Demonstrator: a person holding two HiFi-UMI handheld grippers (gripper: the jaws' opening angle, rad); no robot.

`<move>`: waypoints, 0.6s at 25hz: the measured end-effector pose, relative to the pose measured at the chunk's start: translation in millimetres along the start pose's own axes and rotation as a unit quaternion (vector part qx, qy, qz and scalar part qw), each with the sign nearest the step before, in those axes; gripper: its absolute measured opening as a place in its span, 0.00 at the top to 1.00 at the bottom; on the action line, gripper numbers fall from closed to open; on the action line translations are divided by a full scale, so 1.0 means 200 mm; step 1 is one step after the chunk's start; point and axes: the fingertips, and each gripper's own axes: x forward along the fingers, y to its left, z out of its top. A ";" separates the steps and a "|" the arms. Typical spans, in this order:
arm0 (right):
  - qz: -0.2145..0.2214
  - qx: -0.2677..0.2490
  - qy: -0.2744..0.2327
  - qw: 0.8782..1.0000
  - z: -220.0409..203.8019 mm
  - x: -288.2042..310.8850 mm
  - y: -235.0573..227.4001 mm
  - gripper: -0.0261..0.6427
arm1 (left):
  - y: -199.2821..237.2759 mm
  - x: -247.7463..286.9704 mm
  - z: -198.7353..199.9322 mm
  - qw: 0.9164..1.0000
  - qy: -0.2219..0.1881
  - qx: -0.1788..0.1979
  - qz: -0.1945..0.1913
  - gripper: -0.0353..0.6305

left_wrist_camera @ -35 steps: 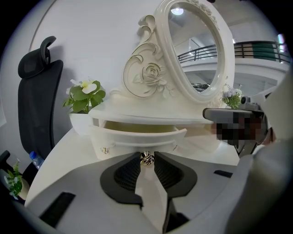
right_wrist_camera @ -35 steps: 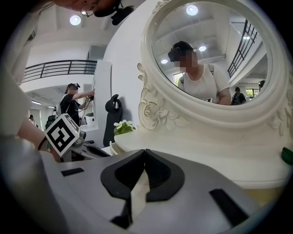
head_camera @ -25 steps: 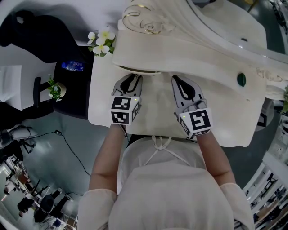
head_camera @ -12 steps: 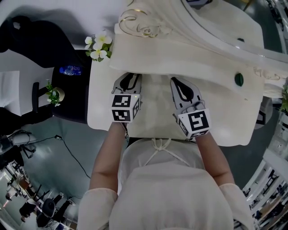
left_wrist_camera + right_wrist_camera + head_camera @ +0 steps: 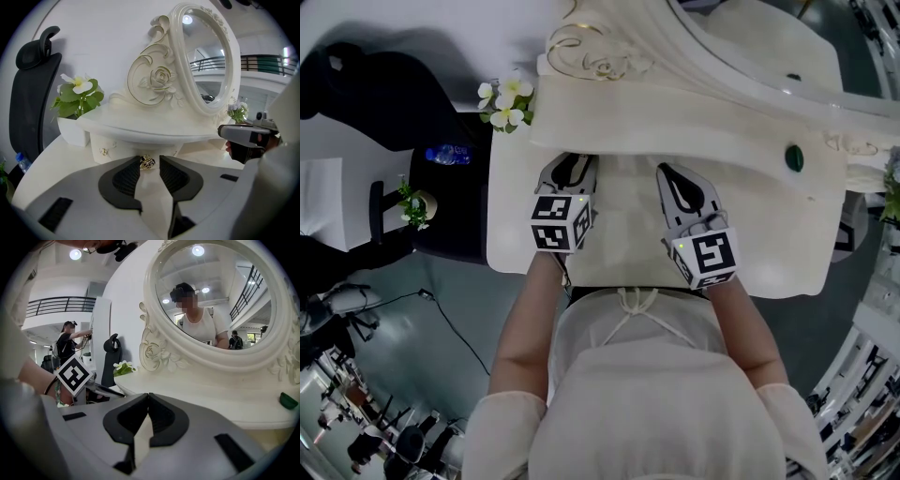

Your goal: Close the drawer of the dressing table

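The white dressing table [image 5: 514,230] has a small drawer under its curved shelf, and the drawer's gold knob [image 5: 147,162] shows in the left gripper view. My left gripper [image 5: 150,158] [image 5: 572,157] points at that drawer front with the knob between its fingertips. Its jaws are opening: the knob lies near the left tip and a gap shows on the right. A neighbouring drawer front carries a second gold knob [image 5: 103,151]. Whether the drawer is fully in I cannot tell. My right gripper [image 5: 148,395] [image 5: 664,169] hovers over the tabletop beside it, shut and empty.
An oval mirror [image 5: 206,61] rises from the shelf. A white pot of flowers [image 5: 508,101] [image 5: 77,96] stands at the table's left back corner. A small green object [image 5: 794,157] [image 5: 287,401] lies on the shelf's right. A black chair [image 5: 35,89] stands to the left.
Both grippers stay in about the same place at the drawer front. Only the head view has shifted a little.
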 end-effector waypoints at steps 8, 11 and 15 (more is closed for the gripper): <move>-0.018 -0.008 0.001 1.000 0.03 -0.10 0.07 0.95 | -0.09 -0.14 0.01 1.000 -0.007 0.026 -0.016 0.57; -0.031 -0.007 -0.003 0.999 0.04 -0.15 0.12 0.95 | -0.12 -0.26 0.04 0.999 -0.017 0.048 -0.020 0.57; -0.046 -0.004 -0.004 0.999 0.06 -0.23 0.17 0.95 | -0.17 -0.44 0.14 0.996 -0.047 0.074 -0.020 0.57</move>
